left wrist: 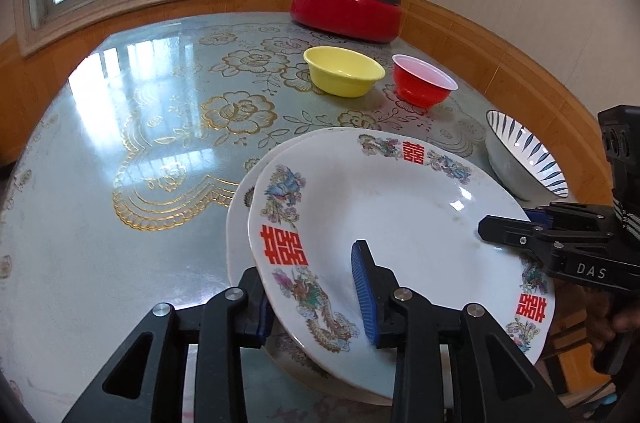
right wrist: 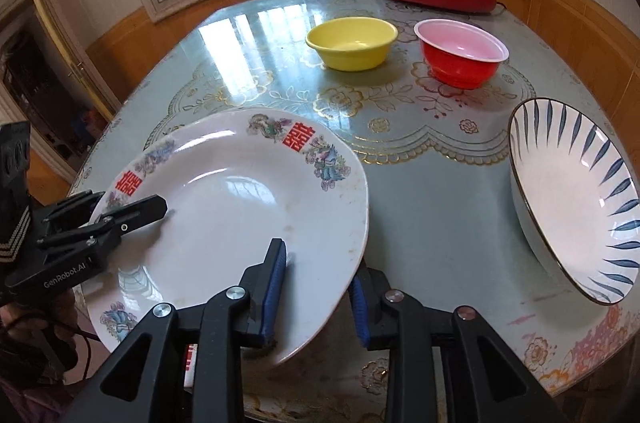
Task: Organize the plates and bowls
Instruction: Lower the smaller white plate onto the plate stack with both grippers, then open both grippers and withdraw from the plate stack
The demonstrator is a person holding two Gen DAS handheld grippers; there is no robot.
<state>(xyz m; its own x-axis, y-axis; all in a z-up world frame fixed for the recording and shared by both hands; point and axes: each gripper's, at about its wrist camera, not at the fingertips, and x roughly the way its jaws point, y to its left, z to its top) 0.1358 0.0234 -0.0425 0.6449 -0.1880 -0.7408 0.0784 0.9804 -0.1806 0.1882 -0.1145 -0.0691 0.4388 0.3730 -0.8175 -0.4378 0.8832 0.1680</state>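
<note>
Left gripper (left wrist: 318, 297) clamped on the near rim of a glossy white plate (left wrist: 400, 223), ribbed blue pads above and below the rim; right gripper (right wrist: 316, 299) pinching the opposite edge of that plate likewise. Plate round, shallow, printed with red characters and phoenix motifs, tilted over a second white plate (left wrist: 240, 223) just beneath. Ahead of the fingers, on the shiny floral tablecloth (left wrist: 160, 127): a yellow bowl (left wrist: 343, 71), a red bowl (left wrist: 423, 85). Rightward, a blue-striped ceramic bowl (right wrist: 576, 199), tipped.
</note>
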